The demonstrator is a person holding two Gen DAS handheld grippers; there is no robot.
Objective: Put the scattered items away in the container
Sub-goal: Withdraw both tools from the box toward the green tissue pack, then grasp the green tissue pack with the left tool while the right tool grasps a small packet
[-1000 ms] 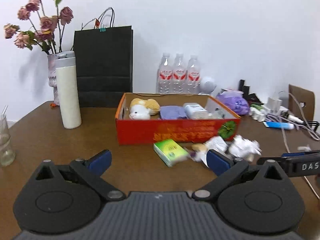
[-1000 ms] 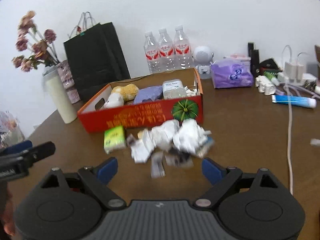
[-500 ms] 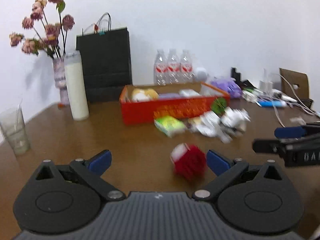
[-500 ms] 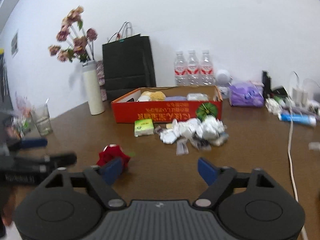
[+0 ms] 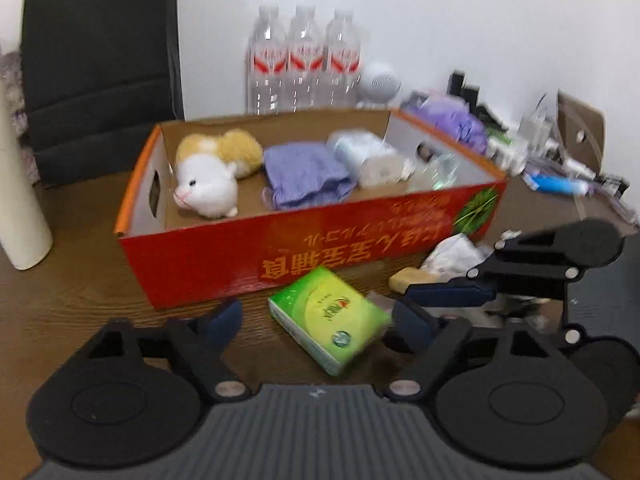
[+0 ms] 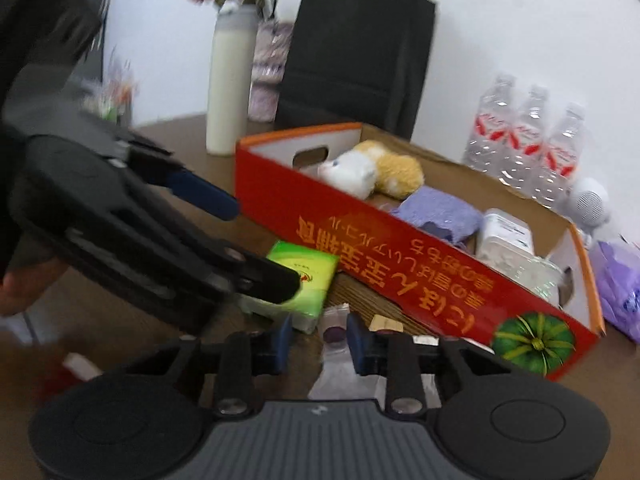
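Observation:
The red cardboard box holds a plush toy, a purple cloth and a tissue pack. In front of it lies a green tissue pack. My left gripper straddles that pack; its jaws are closing, with a gap still showing at the left pad. My right gripper is just to the right; its jaws are closing around a small clear bag with a purple piece, and the pads are not clearly on it. Crumpled white paper lies by the box's right corner.
Behind the box stand three water bottles, a black paper bag and a tall white bottle. A purple pack, a blue tube and cables crowd the right. A hand holds the left gripper.
Both grippers swung back in toward the box from the red fluffy item. The left now has the green pack between its fingers. The right rolled and its jaws narrowed around the small bag.

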